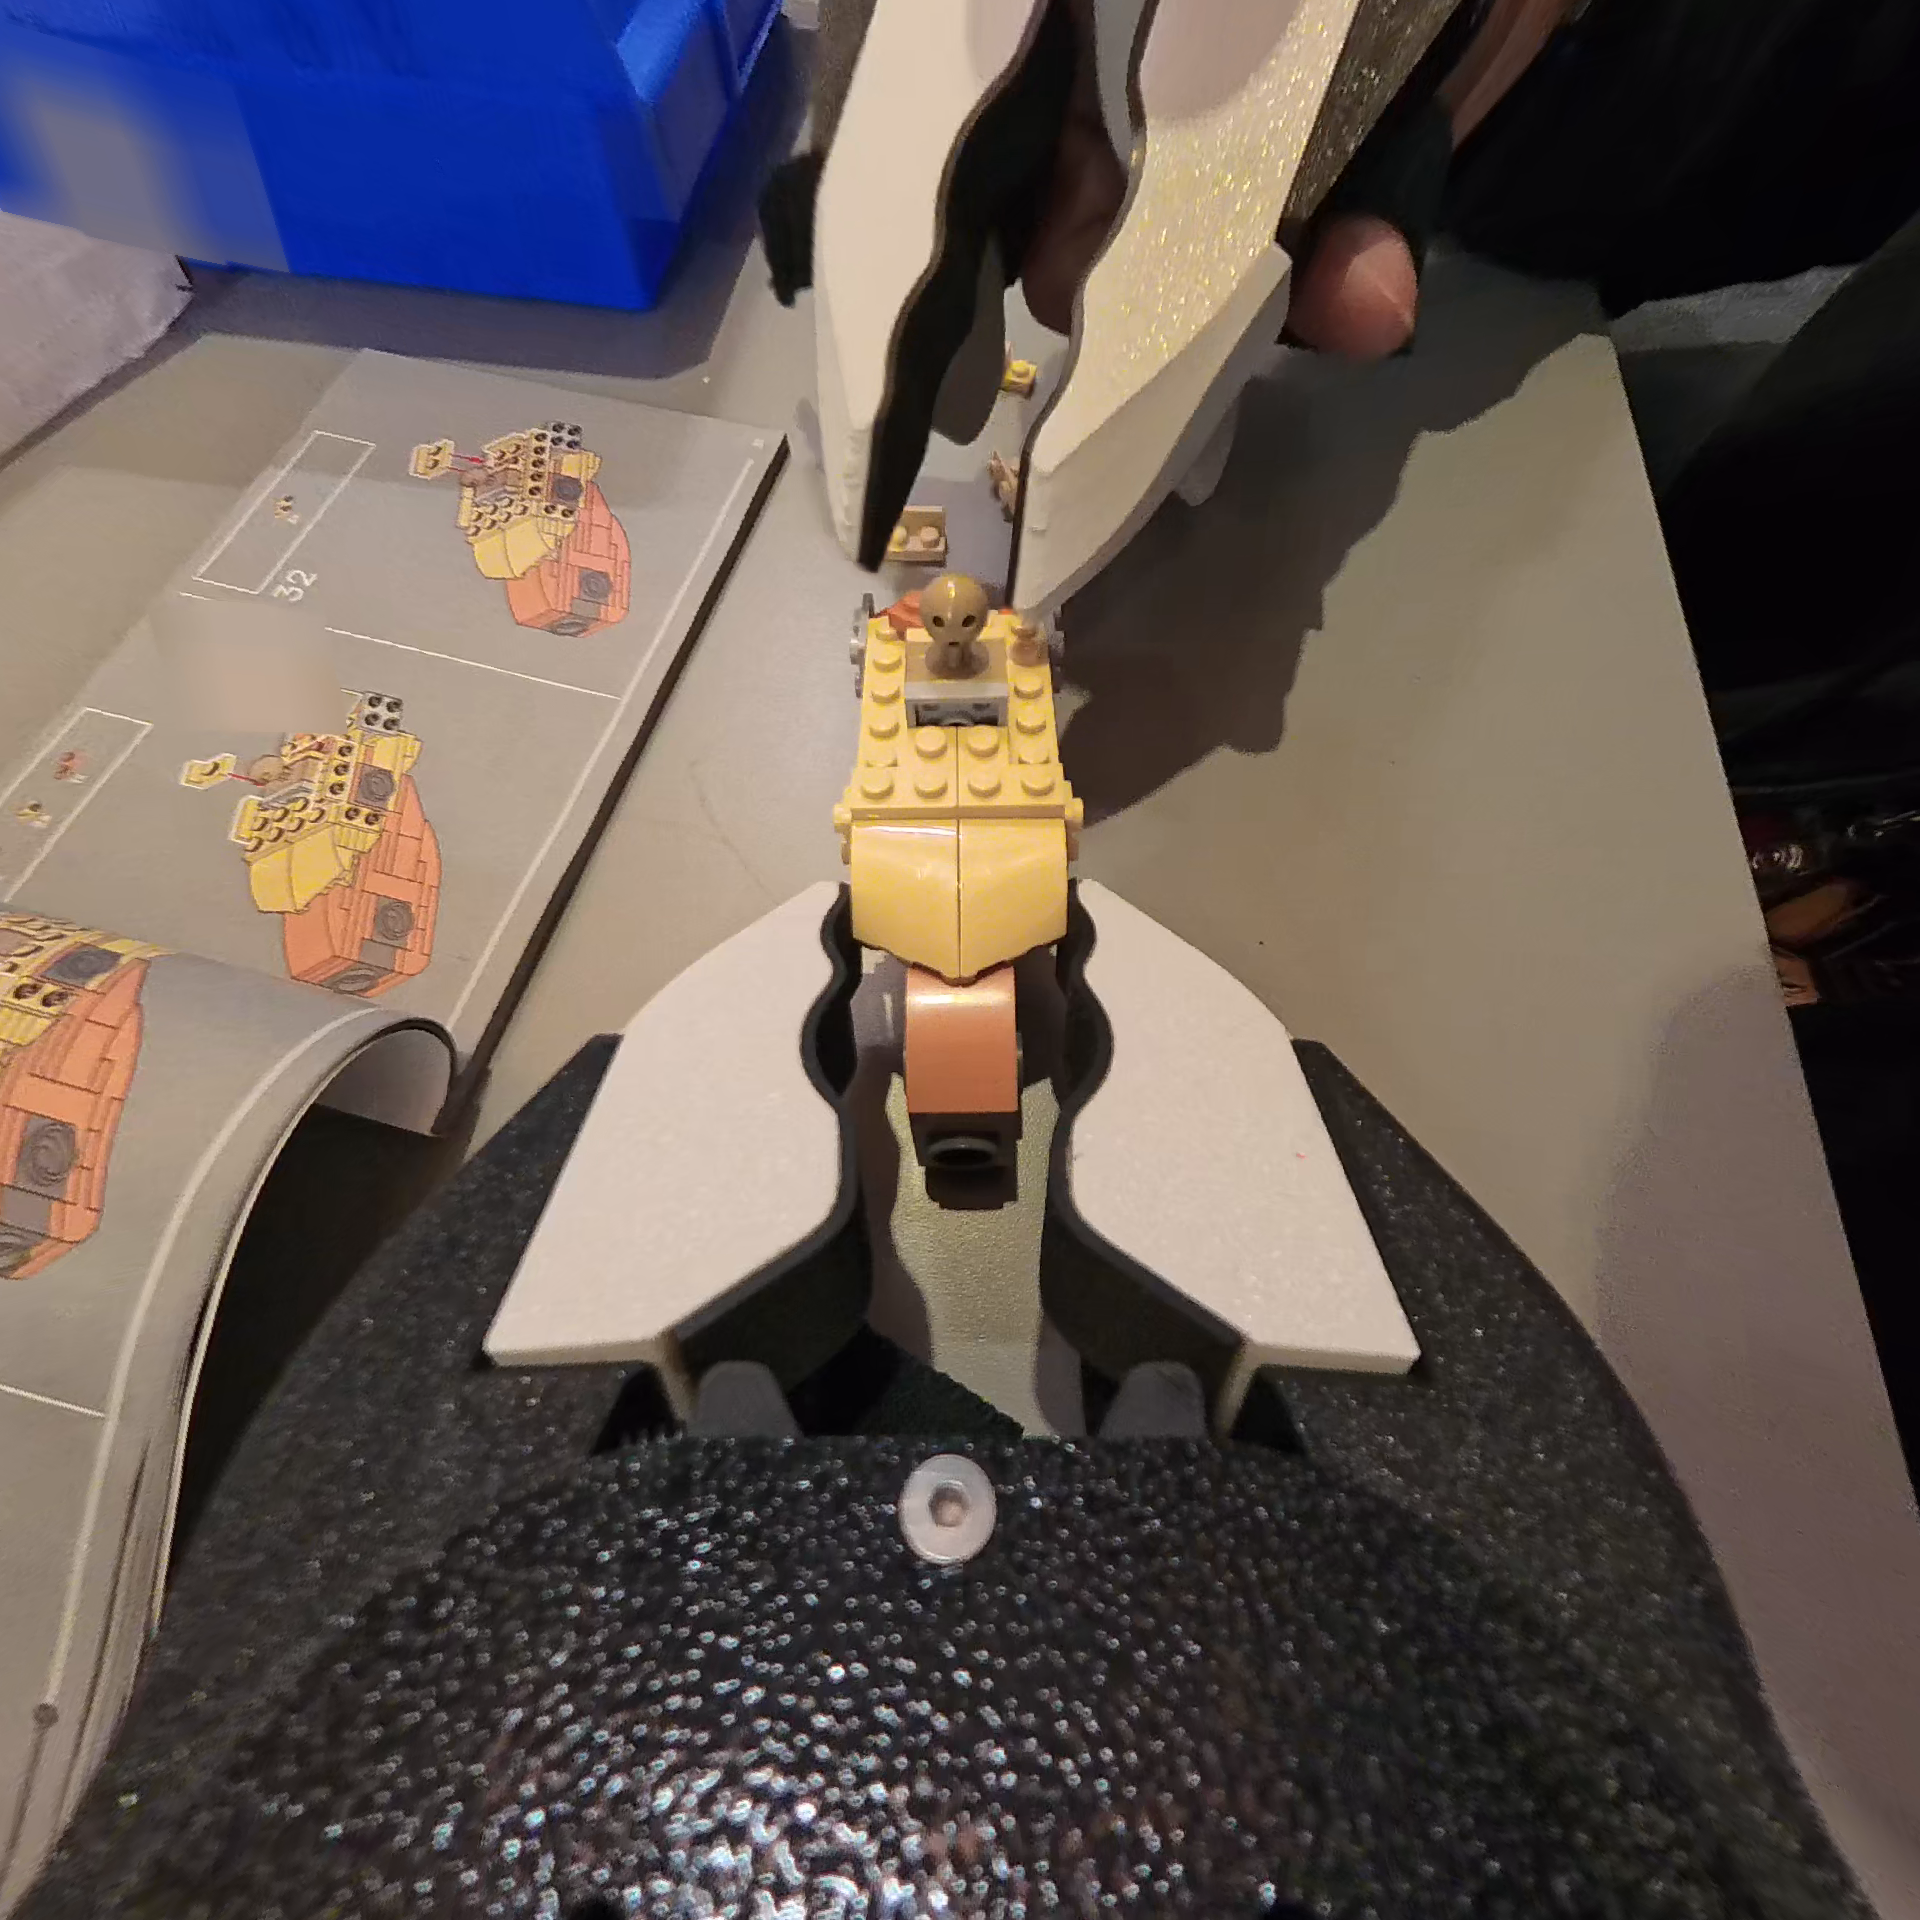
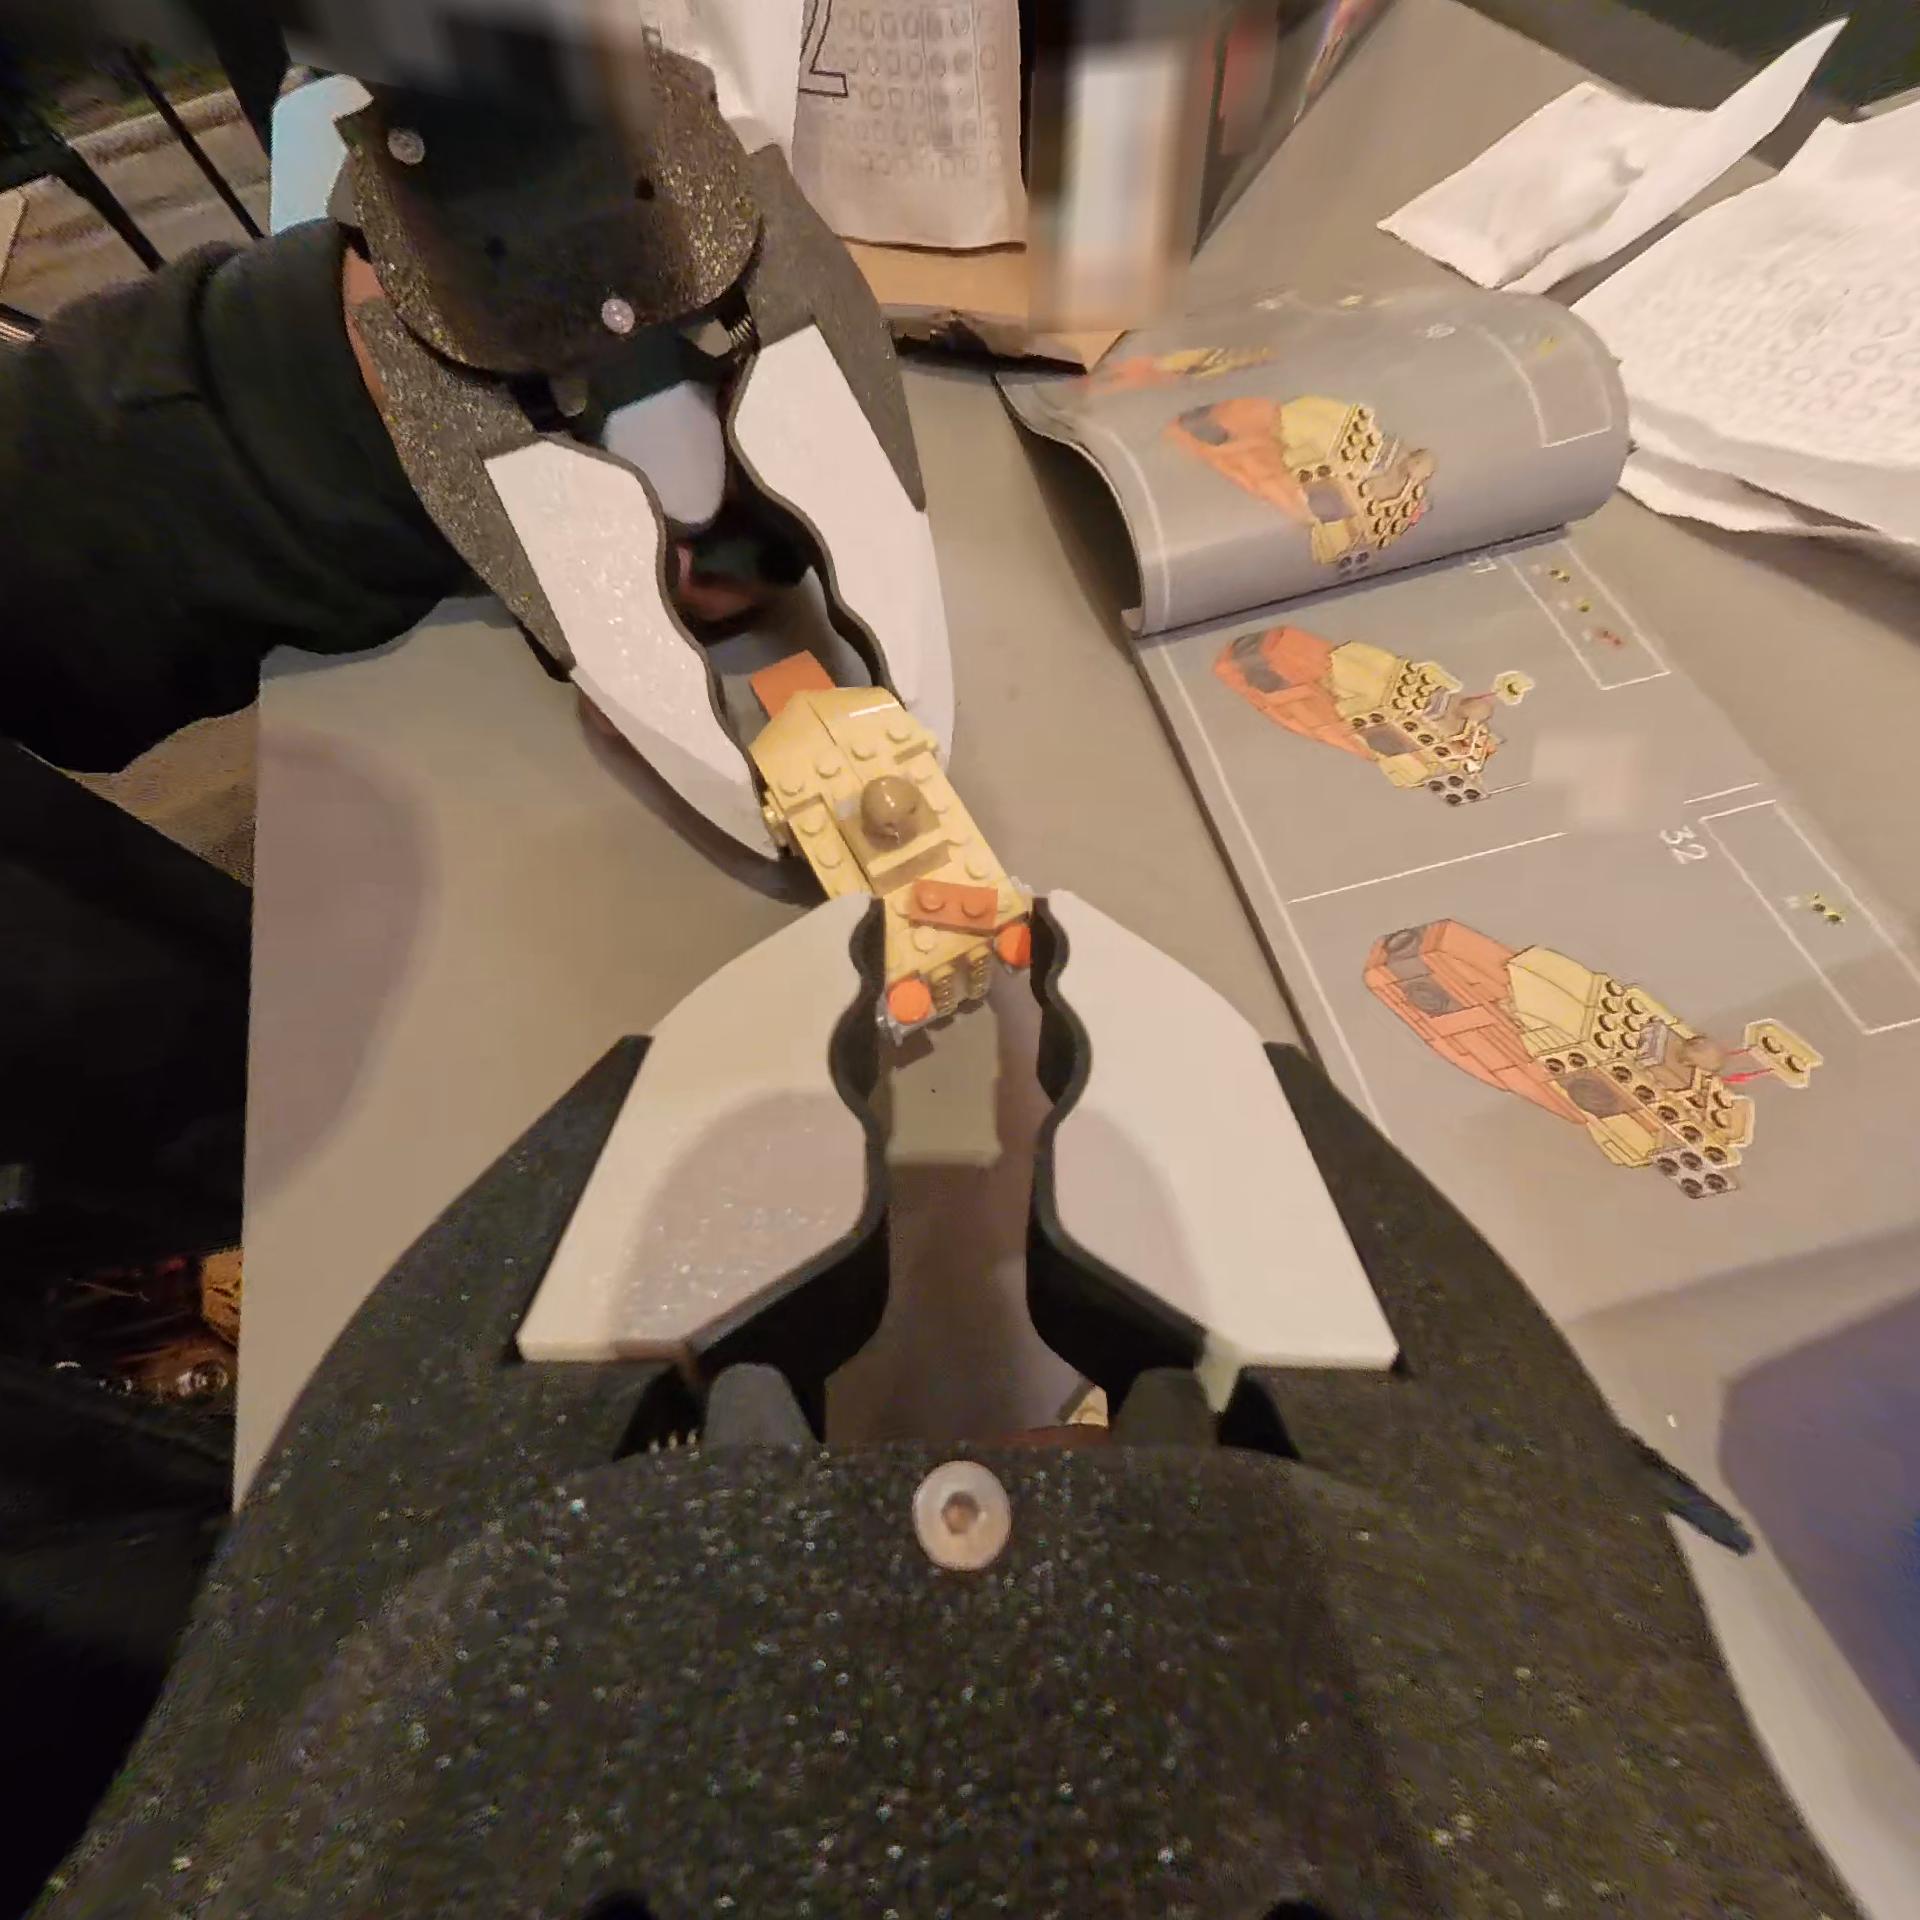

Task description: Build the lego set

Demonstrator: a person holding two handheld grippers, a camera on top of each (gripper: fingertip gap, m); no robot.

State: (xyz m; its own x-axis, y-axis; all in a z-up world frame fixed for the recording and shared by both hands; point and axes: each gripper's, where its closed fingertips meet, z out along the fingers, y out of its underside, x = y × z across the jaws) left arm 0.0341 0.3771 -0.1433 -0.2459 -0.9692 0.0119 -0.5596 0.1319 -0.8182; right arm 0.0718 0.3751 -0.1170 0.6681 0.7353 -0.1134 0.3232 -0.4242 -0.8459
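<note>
Two grippers meet the tan lego model (image 1: 958, 810) end to end along its long axis on the grey table (image 1: 1403, 935); left gripper (image 1: 958, 966) clamps its near end; right gripper (image 2: 951, 961), jaws narrow, brackets the far end, grip uncertain.

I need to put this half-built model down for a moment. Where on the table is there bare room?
Free: the grey table to the right of the model, out to the table edge. Crowded: the open instruction booklet fills the left, loose small pieces lie just past the model under the right tongs, and the blue bin blocks the far left corner.
</note>
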